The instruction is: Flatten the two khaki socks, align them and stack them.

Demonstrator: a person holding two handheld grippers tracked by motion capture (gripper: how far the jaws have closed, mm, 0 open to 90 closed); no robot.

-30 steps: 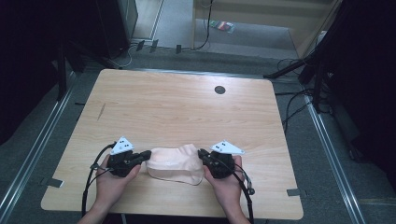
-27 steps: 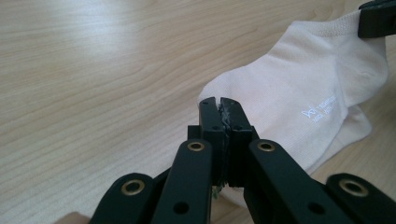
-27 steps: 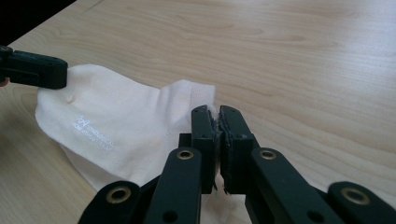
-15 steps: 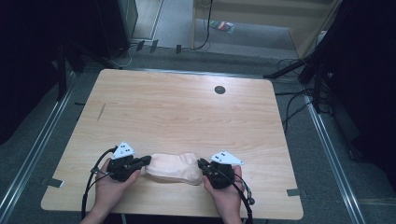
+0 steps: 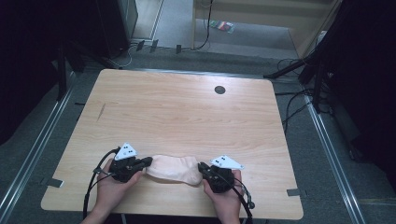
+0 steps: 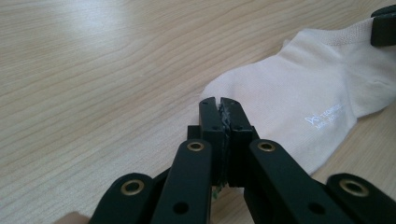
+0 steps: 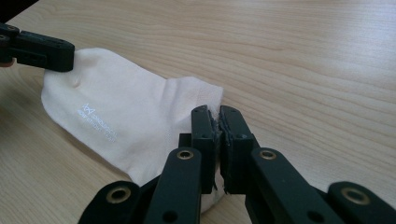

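Light wooden table [image 5: 154, 107] with a dark round hole [image 5: 219, 89] far right; grey floor [image 5: 243, 51] beyond, black cables [image 5: 292, 100] at right.

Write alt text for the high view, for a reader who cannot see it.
Two hand-held grippers pinch opposite ends of a cream sock lying flat near the front edge of a wooden table: the left gripper at its left end, the right gripper at its right. A small dark round hole sits toward the table's far side.

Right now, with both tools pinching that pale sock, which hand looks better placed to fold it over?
Probably the right. The right gripper and the left gripper each clamp an end of the sock, but the right holds the open cuff end, which could swing over the flat foot part.
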